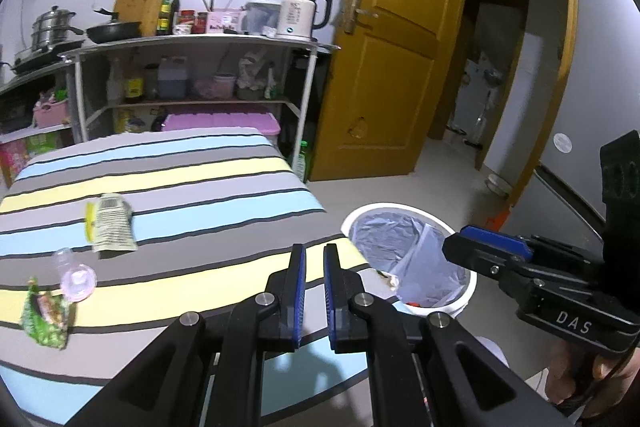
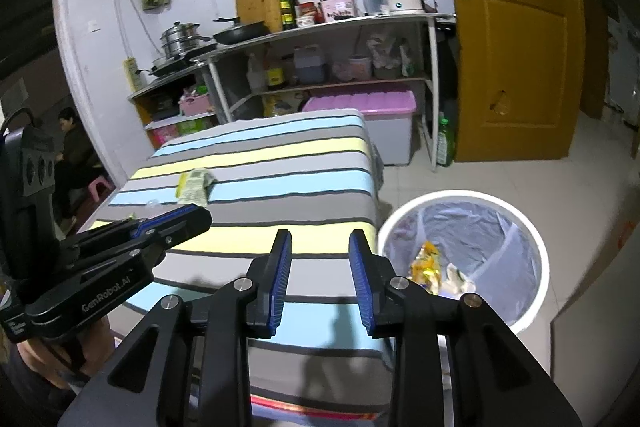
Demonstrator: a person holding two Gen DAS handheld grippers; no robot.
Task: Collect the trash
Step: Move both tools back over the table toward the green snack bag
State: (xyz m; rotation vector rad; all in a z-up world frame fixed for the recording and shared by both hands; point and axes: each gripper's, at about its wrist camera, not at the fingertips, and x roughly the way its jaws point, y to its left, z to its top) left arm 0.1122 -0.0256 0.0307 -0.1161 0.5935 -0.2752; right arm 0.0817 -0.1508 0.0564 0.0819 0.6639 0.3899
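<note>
Both empty, the nearly shut left gripper and part-open right gripper hang low-centre, because wrappers remain on the bed, bin lower right.

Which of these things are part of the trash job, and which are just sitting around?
Job:
- printed wrapper on the striped cloth
- pink bottle
- green packet
- bin, lined, some trash already inside
- left tongs shut and empty, right tongs open and empty

Lying about:
- kettle
- pan
- steamer pot
- pink storage box
</note>
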